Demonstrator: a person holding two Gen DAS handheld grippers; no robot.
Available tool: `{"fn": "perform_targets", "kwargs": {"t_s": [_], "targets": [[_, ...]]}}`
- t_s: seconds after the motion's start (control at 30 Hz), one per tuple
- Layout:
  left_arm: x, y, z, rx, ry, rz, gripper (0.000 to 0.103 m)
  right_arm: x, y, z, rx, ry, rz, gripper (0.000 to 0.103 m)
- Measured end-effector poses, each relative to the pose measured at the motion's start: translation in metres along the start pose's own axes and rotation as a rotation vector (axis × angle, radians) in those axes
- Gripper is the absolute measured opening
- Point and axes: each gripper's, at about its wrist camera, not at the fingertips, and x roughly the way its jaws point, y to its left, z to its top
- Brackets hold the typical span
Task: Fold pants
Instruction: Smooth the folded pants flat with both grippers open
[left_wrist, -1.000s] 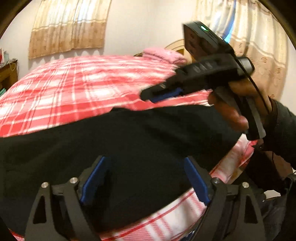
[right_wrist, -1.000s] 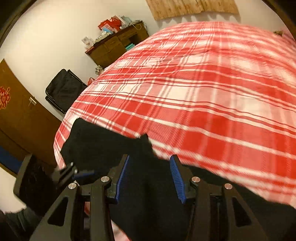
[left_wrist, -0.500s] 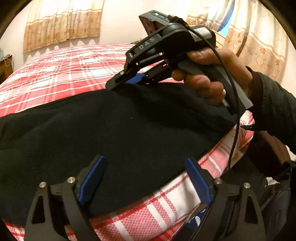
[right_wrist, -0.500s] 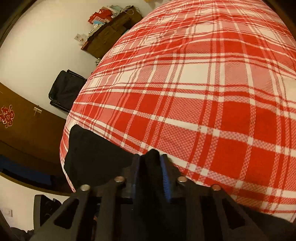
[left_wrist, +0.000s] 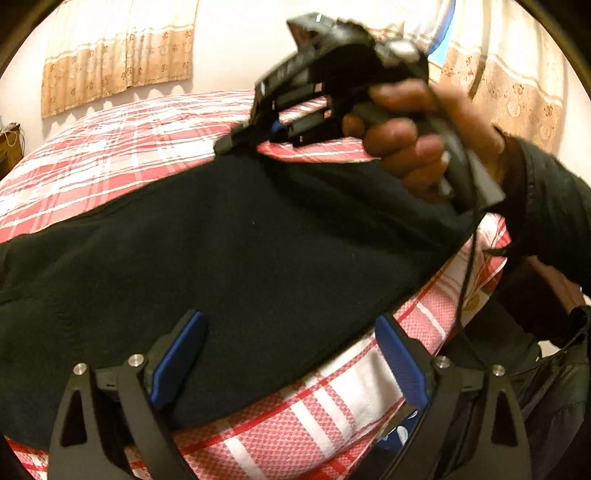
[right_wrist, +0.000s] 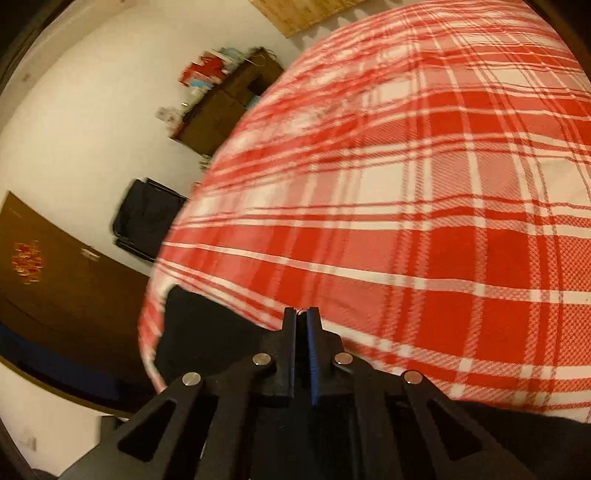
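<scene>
The right gripper (right_wrist: 302, 317) has its fingers (right_wrist: 289, 332) pressed together, with almost no gap, and they pinch the far edge of the black pants (left_wrist: 240, 258). In the left wrist view this gripper (left_wrist: 236, 142) is seen from the side, in the person's hand (left_wrist: 417, 136), and the cloth rises up to its tips, so that edge is lifted off the bedspread (right_wrist: 424, 184).

The left gripper (left_wrist: 291, 354) is wide open. Its two blue pads (left_wrist: 177, 362) stand well apart and hold nothing. The left pad is over the pants near their near edge; the right pad is over the red and white plaid bedspread (left_wrist: 314, 417), just beside that edge. I cannot tell if the pads touch the cloth.

The pants lie spread across the near part of the bed. Further out are curtains (left_wrist: 118, 51) on the wall, a wooden shelf (right_wrist: 229, 110), a black bag (right_wrist: 147, 218) and a brown door (right_wrist: 55, 295).
</scene>
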Motion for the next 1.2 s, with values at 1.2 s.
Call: {"fn": "perform_targets", "kwargs": {"t_s": [1.2], "targets": [[-0.012,0.008,0.011,-0.126,-0.007,0.049,0.098,-0.091,-0.026,-0.161,-0.175,0.070,-0.048,0.046]]}}
